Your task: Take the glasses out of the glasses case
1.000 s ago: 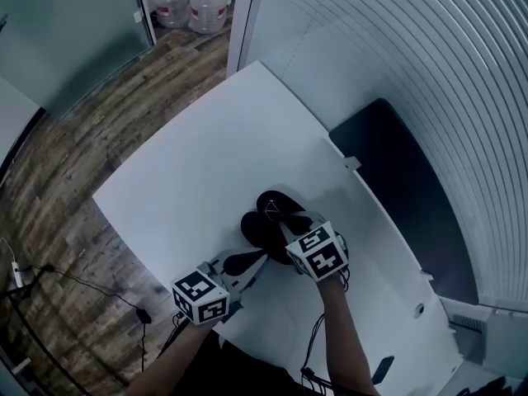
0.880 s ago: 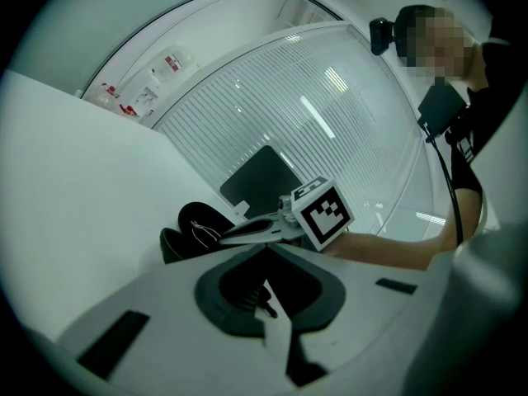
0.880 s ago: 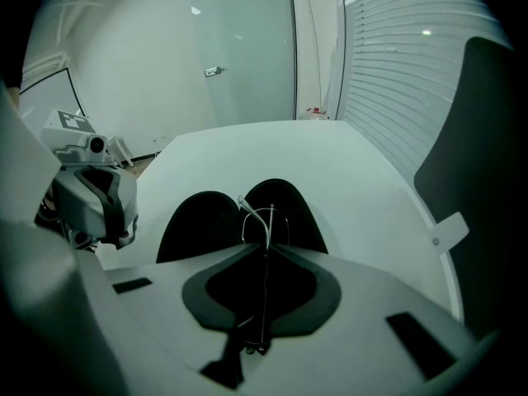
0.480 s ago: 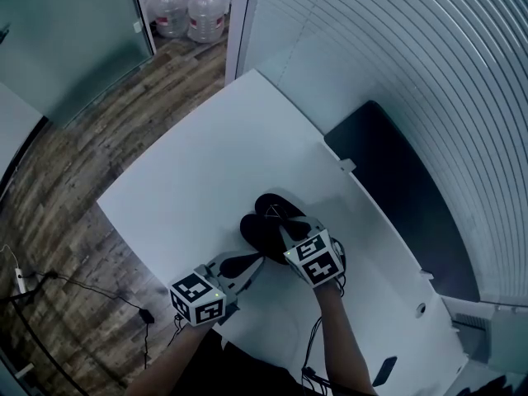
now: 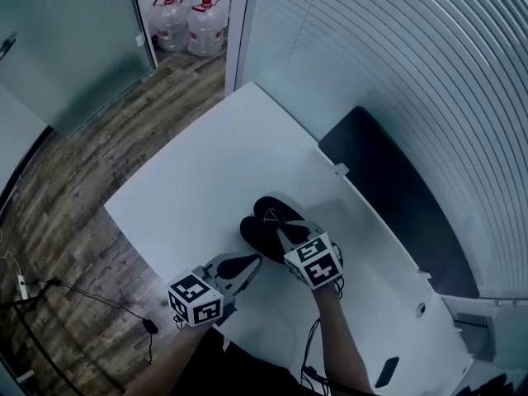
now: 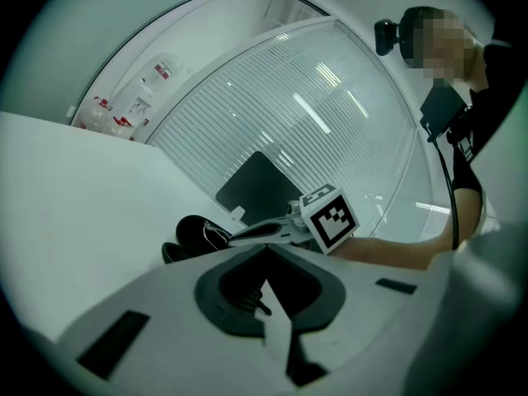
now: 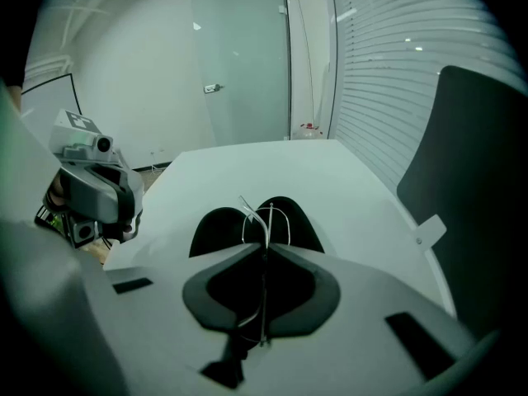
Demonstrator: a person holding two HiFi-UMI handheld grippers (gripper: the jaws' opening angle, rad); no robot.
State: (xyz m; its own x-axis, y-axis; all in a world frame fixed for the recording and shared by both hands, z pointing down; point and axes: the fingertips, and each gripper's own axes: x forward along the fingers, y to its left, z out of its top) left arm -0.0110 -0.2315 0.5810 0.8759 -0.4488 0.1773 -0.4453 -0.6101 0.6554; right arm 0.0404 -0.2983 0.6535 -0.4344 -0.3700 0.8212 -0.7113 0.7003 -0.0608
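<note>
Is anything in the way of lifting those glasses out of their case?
Nothing visible is. The right gripper is closed on the thin wire glasses, and the black case lies open beneath them. The left gripper sits by the case's near edge, off to the side of the way up.

On my feed both tools share one build: a pale grey moulded shell with dark rectangular slots, narrowing to two fingers lined in matt black padding. The left claw (image 5: 254, 260) carries a cube (image 5: 198, 300) of black-and-white square markers at its rear, and the right claw (image 5: 278, 230) has a matching cube (image 5: 315, 261). The right gripper view shows me a small round lens (image 7: 103, 144) atop the left tool's grey housing. Thin black cables (image 5: 312, 337) trail from the right tool. The person wears a black short-sleeved top (image 6: 469, 167) and a black head-mounted camera (image 6: 386, 36).
</note>
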